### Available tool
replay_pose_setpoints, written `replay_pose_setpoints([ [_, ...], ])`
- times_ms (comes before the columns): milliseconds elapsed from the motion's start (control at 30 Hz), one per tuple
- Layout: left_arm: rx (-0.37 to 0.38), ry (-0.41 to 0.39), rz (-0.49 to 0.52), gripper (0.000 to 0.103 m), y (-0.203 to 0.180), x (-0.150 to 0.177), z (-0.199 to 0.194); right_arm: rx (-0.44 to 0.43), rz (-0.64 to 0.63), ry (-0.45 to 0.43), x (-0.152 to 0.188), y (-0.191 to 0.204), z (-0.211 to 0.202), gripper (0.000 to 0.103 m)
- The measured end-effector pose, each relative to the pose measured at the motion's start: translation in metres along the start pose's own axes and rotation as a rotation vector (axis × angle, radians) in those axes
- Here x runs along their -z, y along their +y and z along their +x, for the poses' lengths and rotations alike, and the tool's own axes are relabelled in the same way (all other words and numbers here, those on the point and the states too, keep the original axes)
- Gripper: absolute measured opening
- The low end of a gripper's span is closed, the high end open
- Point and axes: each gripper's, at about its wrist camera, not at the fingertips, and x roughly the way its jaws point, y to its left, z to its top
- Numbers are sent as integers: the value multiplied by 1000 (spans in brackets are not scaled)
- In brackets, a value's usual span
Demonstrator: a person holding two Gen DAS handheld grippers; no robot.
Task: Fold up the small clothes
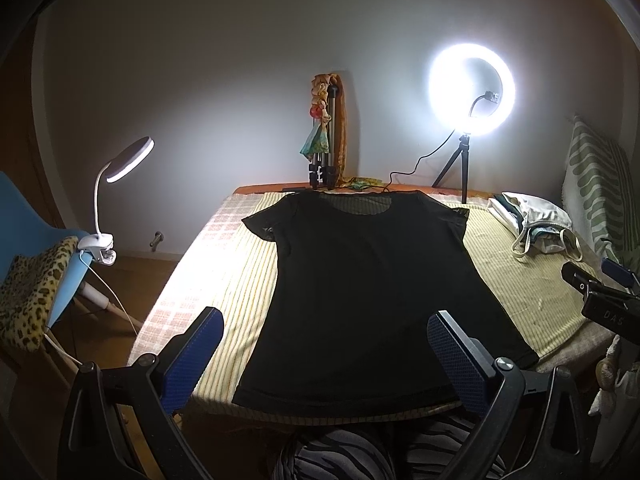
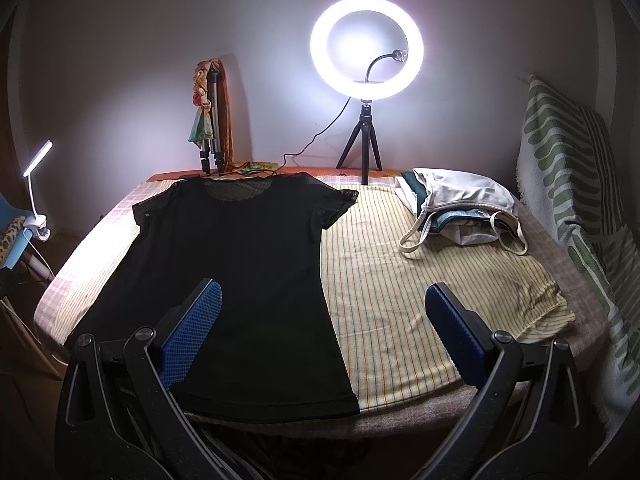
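A black short-sleeved T-shirt [image 1: 360, 280] lies flat on the striped yellow cloth [image 1: 236, 280] of the table, neck at the far end, hem at the near edge. It also shows in the right wrist view [image 2: 240, 272], left of centre. My left gripper [image 1: 324, 344] is open and empty, held above the shirt's hem. My right gripper [image 2: 324, 316] is open and empty, above the shirt's right edge and the striped cloth [image 2: 400, 300]. The right gripper also shows at the right edge of the left wrist view [image 1: 600, 288].
A pile of light clothes [image 2: 460, 208] lies at the far right of the table. A lit ring light on a tripod [image 2: 366, 48] and a folded tripod [image 2: 212, 120] stand at the back. A clip lamp [image 1: 120, 184] on a blue chair is at the left.
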Motion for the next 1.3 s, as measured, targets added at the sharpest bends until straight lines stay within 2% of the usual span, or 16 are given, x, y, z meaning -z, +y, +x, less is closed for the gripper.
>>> replay_pose_setpoints([
  [1300,-9,-6,2,103,0,-8,6,14,-12,-17,-8,-2,8,103],
])
